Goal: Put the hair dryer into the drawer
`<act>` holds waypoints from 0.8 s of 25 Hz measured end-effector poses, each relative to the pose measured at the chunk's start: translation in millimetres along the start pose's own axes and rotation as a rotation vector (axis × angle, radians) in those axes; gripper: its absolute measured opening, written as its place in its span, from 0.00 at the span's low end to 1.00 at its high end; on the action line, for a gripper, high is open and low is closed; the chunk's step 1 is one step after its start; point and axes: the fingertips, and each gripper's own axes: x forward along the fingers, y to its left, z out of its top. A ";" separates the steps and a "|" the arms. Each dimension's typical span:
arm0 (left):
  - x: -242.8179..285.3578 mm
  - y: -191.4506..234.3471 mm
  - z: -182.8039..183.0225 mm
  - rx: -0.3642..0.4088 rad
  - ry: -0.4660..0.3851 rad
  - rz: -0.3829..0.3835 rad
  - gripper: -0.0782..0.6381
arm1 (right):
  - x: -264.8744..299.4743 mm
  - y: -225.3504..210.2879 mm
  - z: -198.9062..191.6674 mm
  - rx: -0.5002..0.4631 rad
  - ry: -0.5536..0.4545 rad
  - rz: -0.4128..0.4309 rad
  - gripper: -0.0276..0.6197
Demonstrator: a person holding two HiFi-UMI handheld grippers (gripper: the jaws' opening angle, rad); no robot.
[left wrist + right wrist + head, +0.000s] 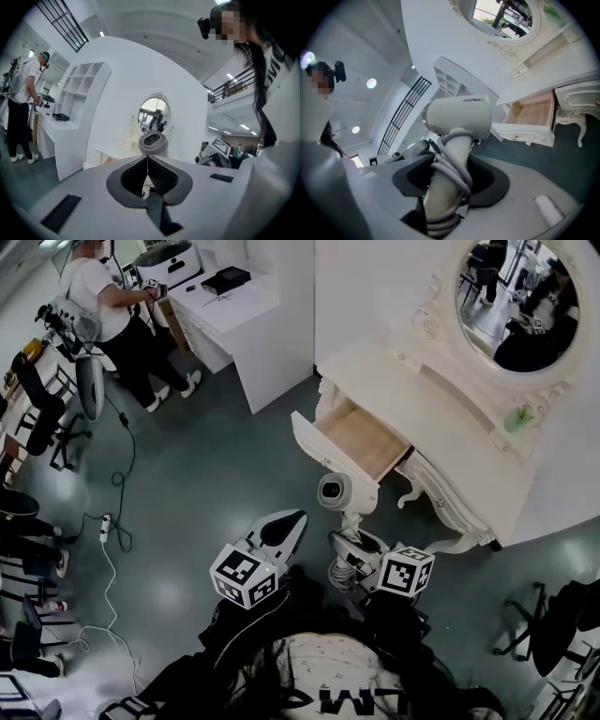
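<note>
Vanity table [403, 381]: white, ahead of both my claws.
Drawer [364, 439]: pulled open with a wooden inside, just beyond what my right claw carries.
Hair dryer [459, 117]: upright in my right claw, cord wound round its handle, outside the drawer and near its front.
Right claw [449, 180]: clamped on the dryer's handle.
Left claw [147, 159]: jaws together, nothing between them.
</note>
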 end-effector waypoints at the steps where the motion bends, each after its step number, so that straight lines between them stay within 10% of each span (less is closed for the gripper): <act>1: 1.0 8.3 4.3 0.002 0.000 -0.009 0.11 | 8.0 0.2 2.7 0.002 -0.004 -0.007 0.40; 20: 8.0 100.9 23.9 -0.018 0.006 -0.126 0.11 | 92.4 -8.0 29.4 0.018 -0.044 -0.130 0.40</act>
